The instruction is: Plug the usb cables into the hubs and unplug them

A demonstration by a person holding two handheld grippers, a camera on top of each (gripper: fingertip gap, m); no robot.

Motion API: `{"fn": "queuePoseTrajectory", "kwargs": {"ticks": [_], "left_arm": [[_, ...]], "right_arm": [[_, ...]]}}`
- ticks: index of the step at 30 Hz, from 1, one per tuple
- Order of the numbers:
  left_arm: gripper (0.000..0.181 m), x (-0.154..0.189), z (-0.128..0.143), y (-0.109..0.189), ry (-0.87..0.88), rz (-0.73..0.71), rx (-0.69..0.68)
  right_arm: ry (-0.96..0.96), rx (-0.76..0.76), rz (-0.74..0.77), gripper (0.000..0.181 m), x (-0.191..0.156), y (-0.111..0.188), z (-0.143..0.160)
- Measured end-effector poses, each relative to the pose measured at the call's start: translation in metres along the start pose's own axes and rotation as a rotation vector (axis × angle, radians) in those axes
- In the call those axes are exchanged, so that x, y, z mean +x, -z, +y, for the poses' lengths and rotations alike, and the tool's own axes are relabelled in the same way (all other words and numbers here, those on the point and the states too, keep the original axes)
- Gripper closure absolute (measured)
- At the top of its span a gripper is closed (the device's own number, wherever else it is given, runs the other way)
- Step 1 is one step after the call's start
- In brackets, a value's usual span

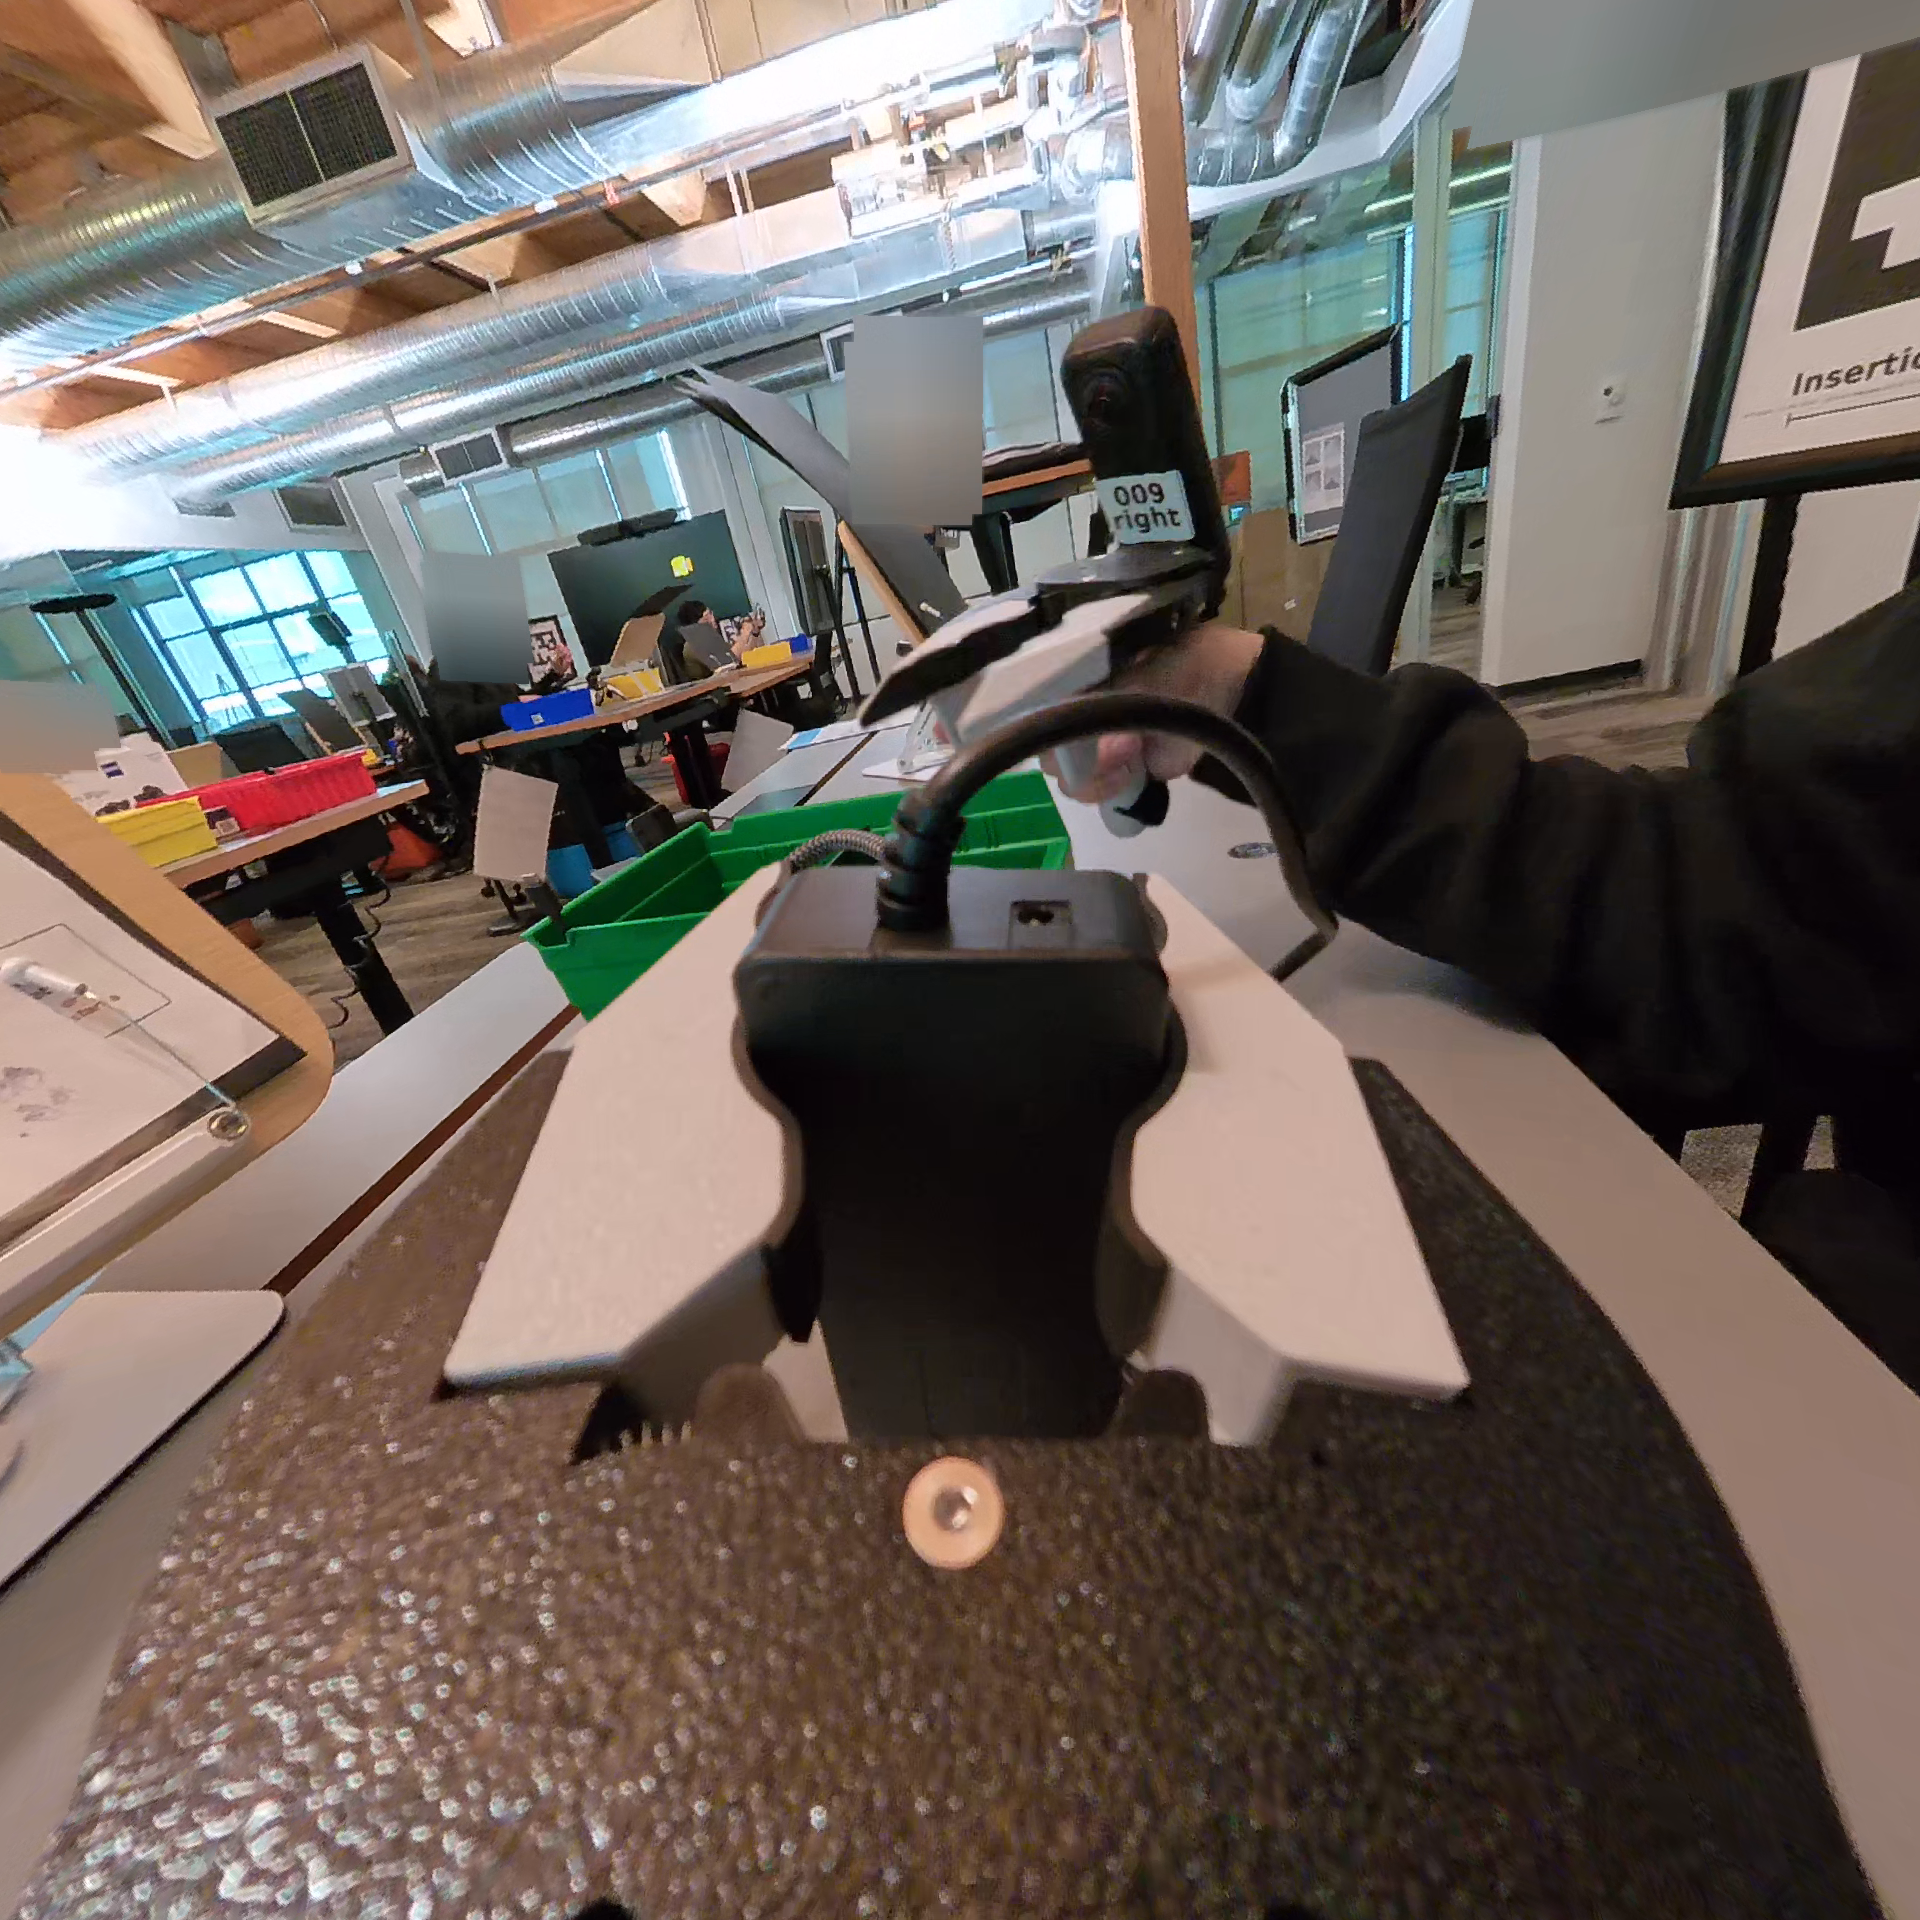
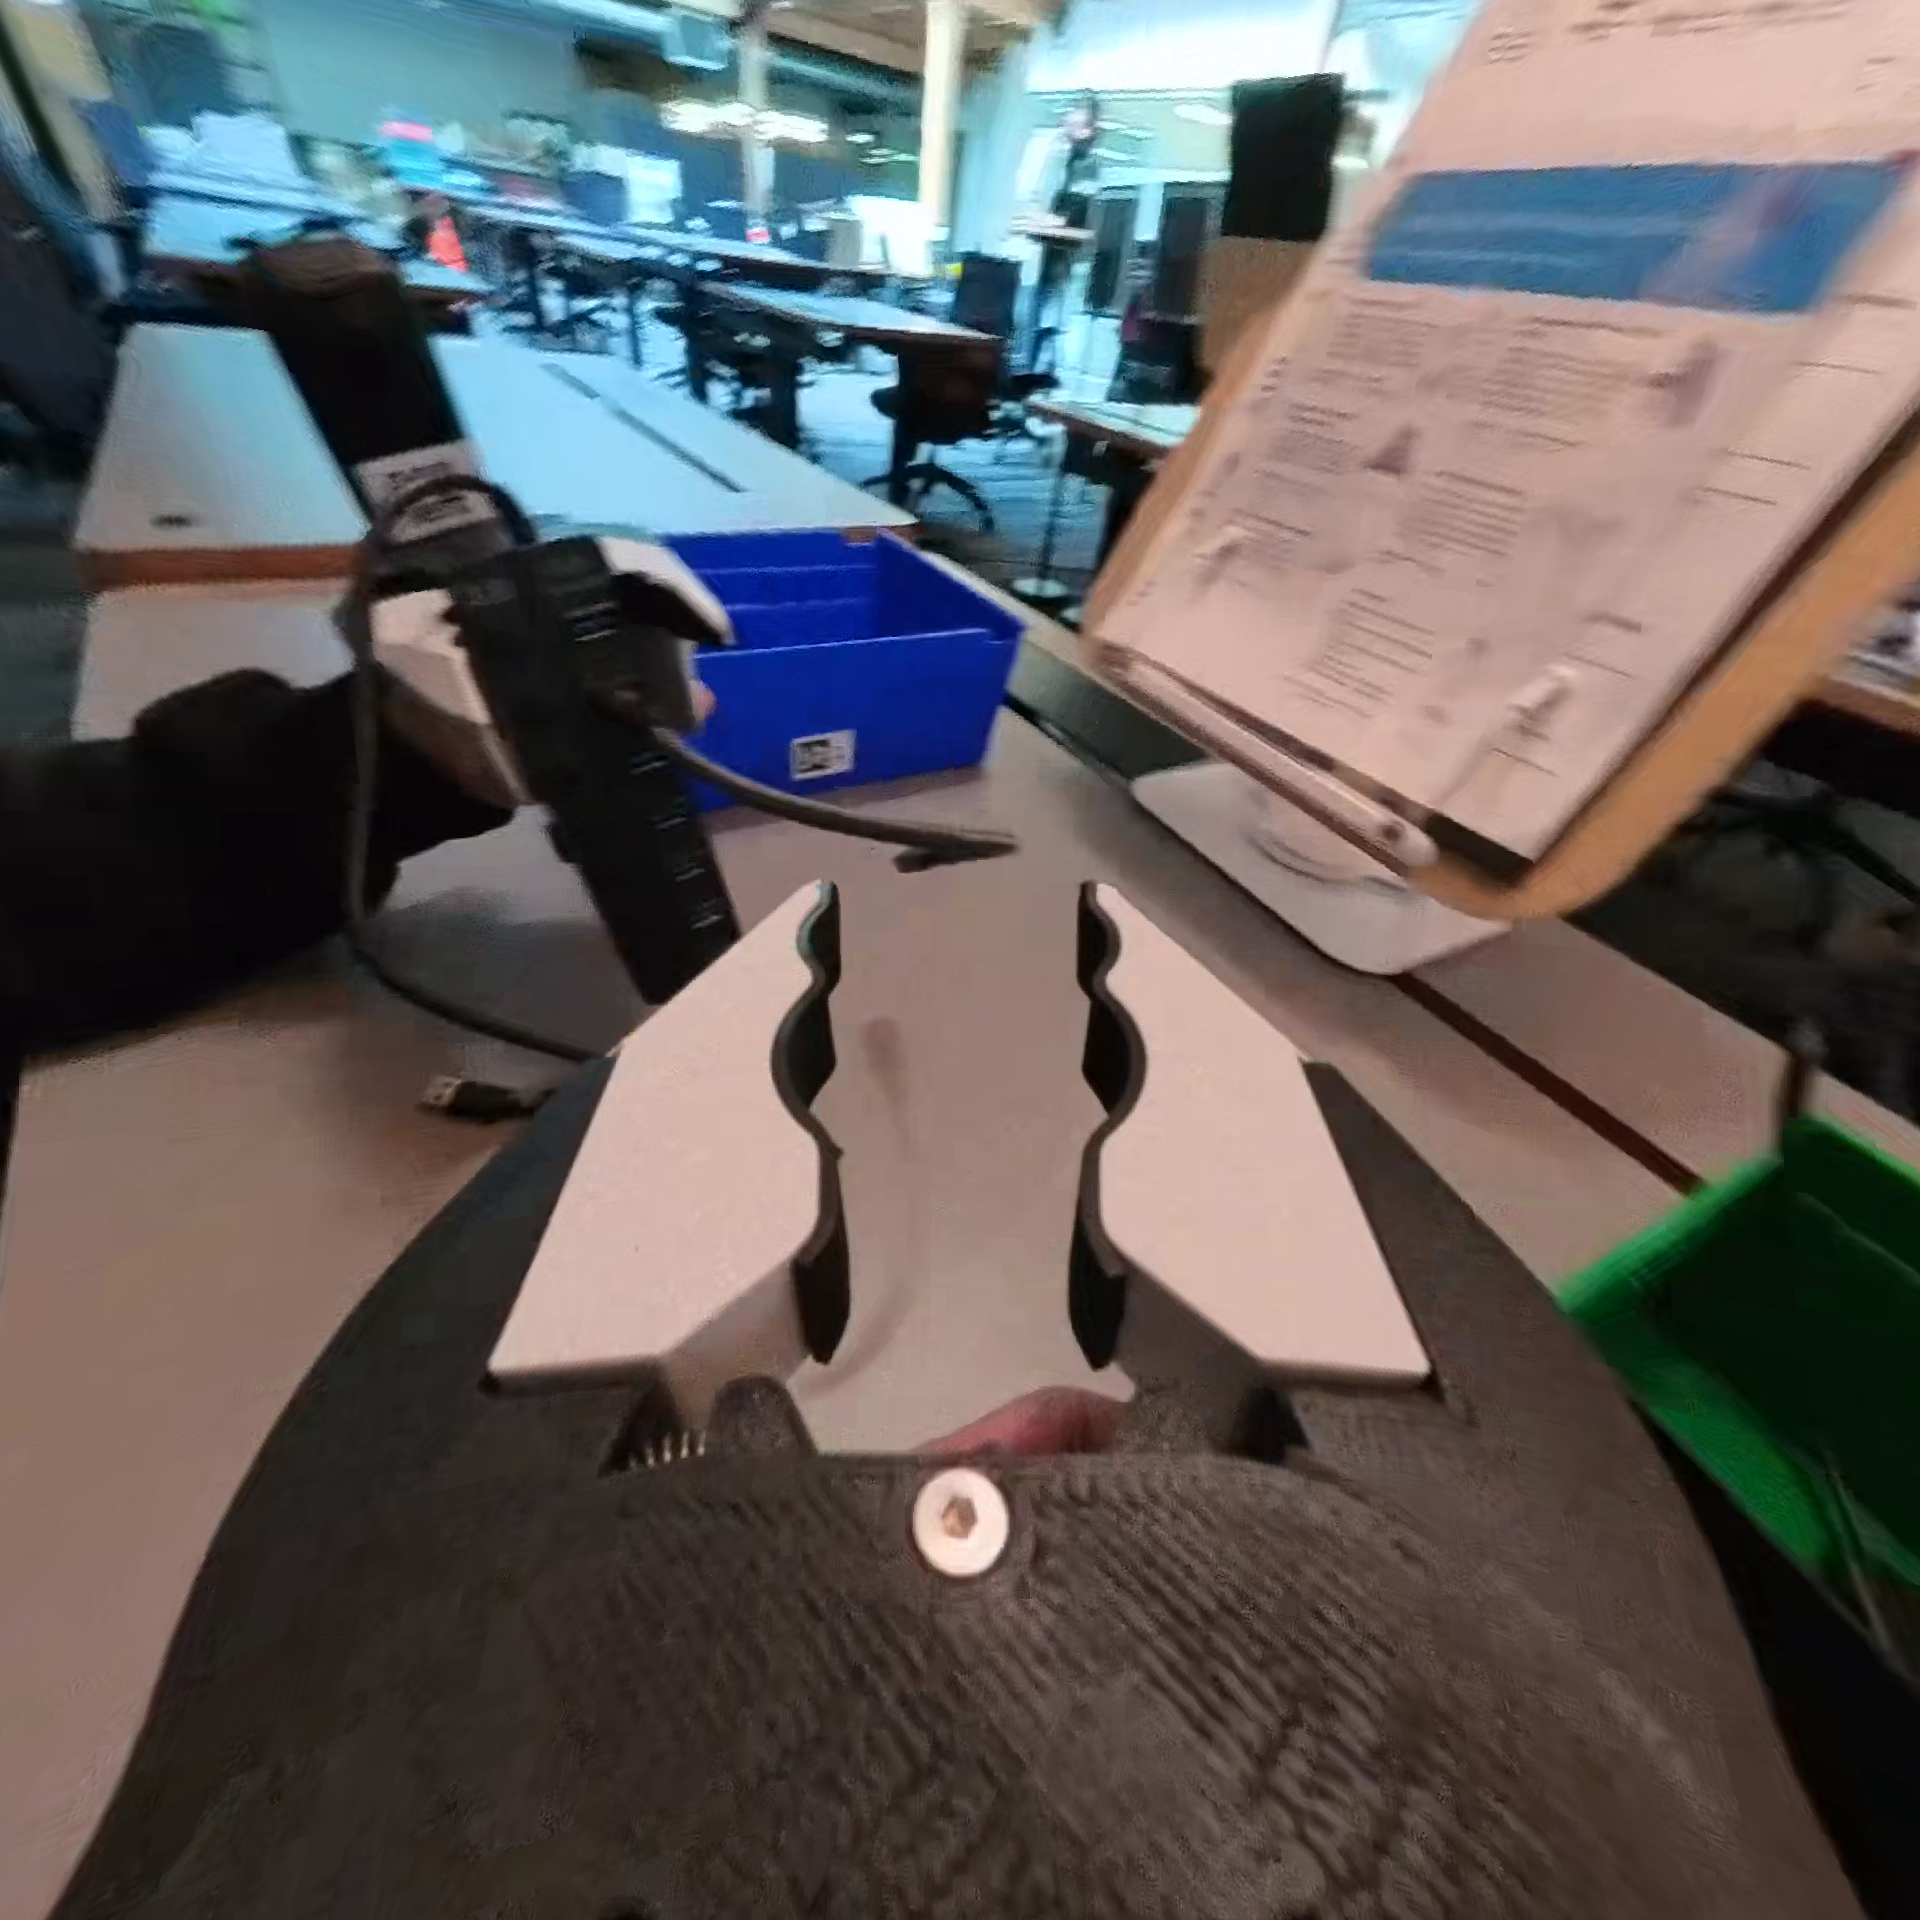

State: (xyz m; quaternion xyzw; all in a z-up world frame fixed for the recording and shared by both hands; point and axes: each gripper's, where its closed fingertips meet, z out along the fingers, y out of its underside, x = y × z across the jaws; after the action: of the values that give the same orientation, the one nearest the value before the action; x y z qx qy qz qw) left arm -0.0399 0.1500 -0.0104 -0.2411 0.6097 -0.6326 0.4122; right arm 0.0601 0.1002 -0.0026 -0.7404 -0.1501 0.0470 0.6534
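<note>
The left gripper (image 1: 951,1039) is clenched on a black USB hub (image 1: 951,1091), its white fingers (image 1: 623,1174) pressing the hub's two long sides, so the hub's long axis runs straight out along them and its far end face points away from the camera. From that end face a thick black cable (image 1: 1091,717) rises and arches over to the right, a braided grey cable (image 1: 836,854) leaves beside it, and one small socket (image 1: 1042,914) sits open to the right of the pair. In the right wrist view the same hub (image 2: 613,748) stands tilted and lifted off the surface (image 2: 935,1039), ahead and to the left of the right gripper (image 2: 956,904), whose fingers (image 2: 1236,1164) stand parted with nothing between them. A loose USB plug (image 2: 473,1093) lies on the surface just left of the right fingers, nearer them than the hub; a second black cable end (image 2: 951,847) hangs just past the fingertips. By my judgement, the right gripper is the free one and must turn left to take a plug and line it with the hub's end. Motion blur hides the hub's side ports, and which cable each plug belongs to cannot be traced. A blue bin (image 2: 852,665) sits farther back on the surface, and a green bin (image 2: 1756,1340) at its right edge.
</note>
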Motion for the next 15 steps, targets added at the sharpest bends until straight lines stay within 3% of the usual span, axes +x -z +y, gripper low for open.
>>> {"fn": "queuePoseTrajectory", "kwargs": {"ticks": [4, 7, 15], "left_arm": [[0.121, 0.002, 0.0, 0.0, -0.015, 0.008, -0.003], [0.121, 0.005, 0.002, -0.001, -0.04, 0.023, -0.016], [0.121, 0.021, 0.012, -0.007, -0.069, 0.101, -0.068]], "right_arm": [[0.208, -0.038, -0.128, 0.141, -0.065, -0.057, -0.005], [0.245, -0.056, -0.125, 0.147, -0.086, -0.082, -0.004], [0.193, -0.09, -0.266, 0.165, -0.102, -0.088, 0.015]]}}
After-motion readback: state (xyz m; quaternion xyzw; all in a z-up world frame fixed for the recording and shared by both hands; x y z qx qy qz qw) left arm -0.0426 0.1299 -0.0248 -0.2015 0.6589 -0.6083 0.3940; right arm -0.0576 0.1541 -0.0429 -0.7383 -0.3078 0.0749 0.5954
